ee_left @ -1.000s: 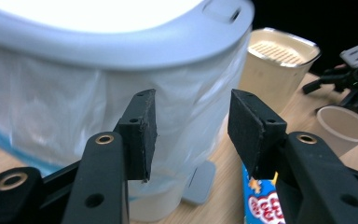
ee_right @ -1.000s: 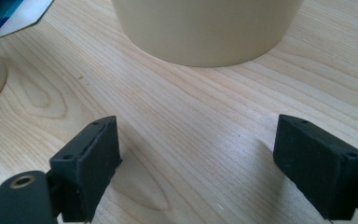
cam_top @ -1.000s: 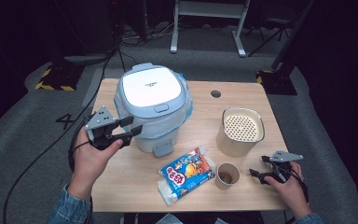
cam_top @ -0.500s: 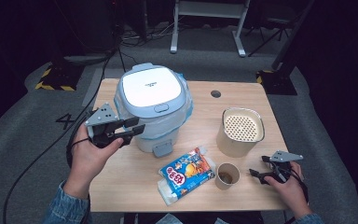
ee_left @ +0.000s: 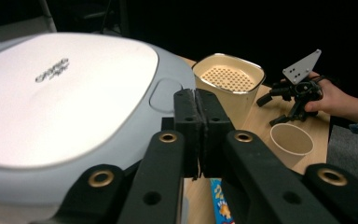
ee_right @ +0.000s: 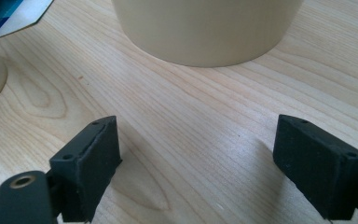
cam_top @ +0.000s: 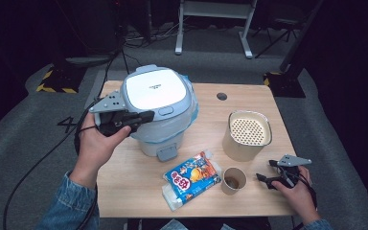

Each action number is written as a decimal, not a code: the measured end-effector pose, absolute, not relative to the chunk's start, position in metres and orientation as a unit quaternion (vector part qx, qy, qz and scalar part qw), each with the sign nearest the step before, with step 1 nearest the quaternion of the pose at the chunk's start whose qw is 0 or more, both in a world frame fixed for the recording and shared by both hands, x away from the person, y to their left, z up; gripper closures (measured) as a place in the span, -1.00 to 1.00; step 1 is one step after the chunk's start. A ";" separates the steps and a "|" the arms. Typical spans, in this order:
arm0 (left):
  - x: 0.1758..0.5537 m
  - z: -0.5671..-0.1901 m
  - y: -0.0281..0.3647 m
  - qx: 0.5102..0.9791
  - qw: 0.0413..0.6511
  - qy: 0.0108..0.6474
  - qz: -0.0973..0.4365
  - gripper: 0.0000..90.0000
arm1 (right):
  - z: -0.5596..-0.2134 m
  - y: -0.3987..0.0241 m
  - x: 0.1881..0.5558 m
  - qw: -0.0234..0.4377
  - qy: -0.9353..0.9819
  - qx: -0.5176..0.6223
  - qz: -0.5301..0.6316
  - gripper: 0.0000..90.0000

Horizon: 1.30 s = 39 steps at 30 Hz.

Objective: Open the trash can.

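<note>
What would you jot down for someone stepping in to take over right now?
Left tool: jaws just closed, shut on nothing, raised beside the cooker, near its lid button.
Right tool: open, empty, resting on the table by the paper cup.
Perforated beige container and snack bag untouched.
Done: nothing visible; lid shut.
Left, probably: press the button, open the lid.

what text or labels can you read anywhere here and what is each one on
Grey logo on the white lid of the rice cooker: a short word, too blurred to read.
Red patch with white characters on the blue snack bag: too small to read.
Paper cup and perforated beige container: no text visible.
</note>
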<state>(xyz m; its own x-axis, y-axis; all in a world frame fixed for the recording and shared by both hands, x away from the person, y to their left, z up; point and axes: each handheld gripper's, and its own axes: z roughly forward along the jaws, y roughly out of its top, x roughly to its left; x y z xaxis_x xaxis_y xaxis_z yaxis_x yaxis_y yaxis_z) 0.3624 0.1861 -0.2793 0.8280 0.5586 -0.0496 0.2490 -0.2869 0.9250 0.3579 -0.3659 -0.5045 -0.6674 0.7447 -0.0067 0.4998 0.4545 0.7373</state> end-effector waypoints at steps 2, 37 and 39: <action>0.366 -0.277 0.183 0.788 0.542 0.253 0.146 1.00 | -0.504 -0.366 0.358 0.167 0.836 0.372 0.367 -0.67; 0.389 -0.282 0.137 0.825 0.465 0.266 0.178 1.00 | -0.504 -0.366 0.358 0.167 0.836 0.372 0.367 -0.67; 0.389 -0.281 0.137 0.824 0.467 0.265 0.181 1.00 | -0.504 -0.366 0.358 0.167 0.836 0.372 0.367 -0.67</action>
